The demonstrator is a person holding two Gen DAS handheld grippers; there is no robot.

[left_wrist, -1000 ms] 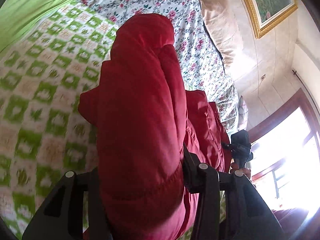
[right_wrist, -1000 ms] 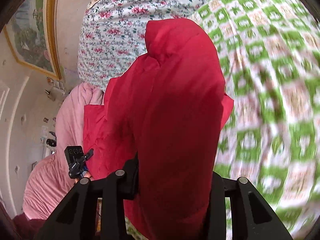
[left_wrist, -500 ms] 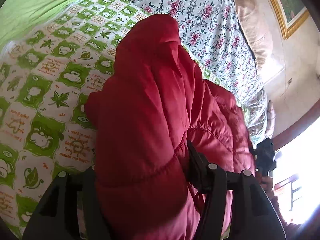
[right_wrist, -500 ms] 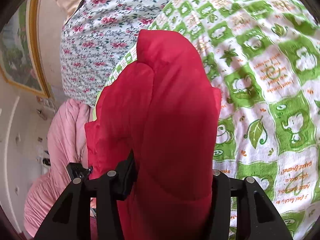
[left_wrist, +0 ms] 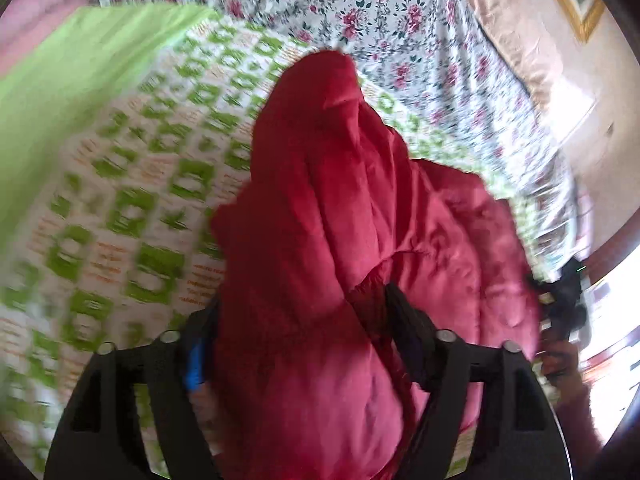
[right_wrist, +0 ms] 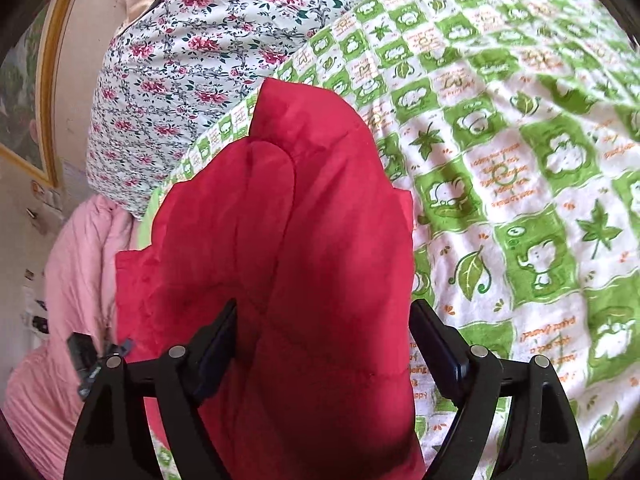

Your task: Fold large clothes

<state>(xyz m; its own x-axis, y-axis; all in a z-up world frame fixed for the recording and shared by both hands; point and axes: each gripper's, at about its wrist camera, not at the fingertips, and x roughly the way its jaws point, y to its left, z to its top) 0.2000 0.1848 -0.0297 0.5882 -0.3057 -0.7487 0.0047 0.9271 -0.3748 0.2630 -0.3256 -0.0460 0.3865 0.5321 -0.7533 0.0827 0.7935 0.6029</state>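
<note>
A red puffy jacket [left_wrist: 328, 184] lies bunched on the green-and-white checked bedspread [left_wrist: 132, 200]. A thick fold of it runs between the jaws of my left gripper [left_wrist: 300, 304], which are opening. The blue pad on the left finger shows clear of the cloth. In the right wrist view the same jacket [right_wrist: 304, 184] fills the gap of my right gripper [right_wrist: 324, 304]. Its jaws are opening too, and both pads [right_wrist: 440, 344] stand off the fabric. Each gripper shows small at the edge of the other's view, with the jacket between them.
A floral quilt [left_wrist: 380, 12] and a beige pillow [left_wrist: 508, 32] lie beyond the jacket. A pink blanket [right_wrist: 72, 280] is heaped at the left of the right wrist view, below a framed picture [right_wrist: 24, 100]. The checked bedspread [right_wrist: 500, 160] stretches to the right.
Both pairs of jaws have spread much wider around the jacket folds that they pinched. Both views have tipped down toward the bed, and the left one is blurred by motion.
</note>
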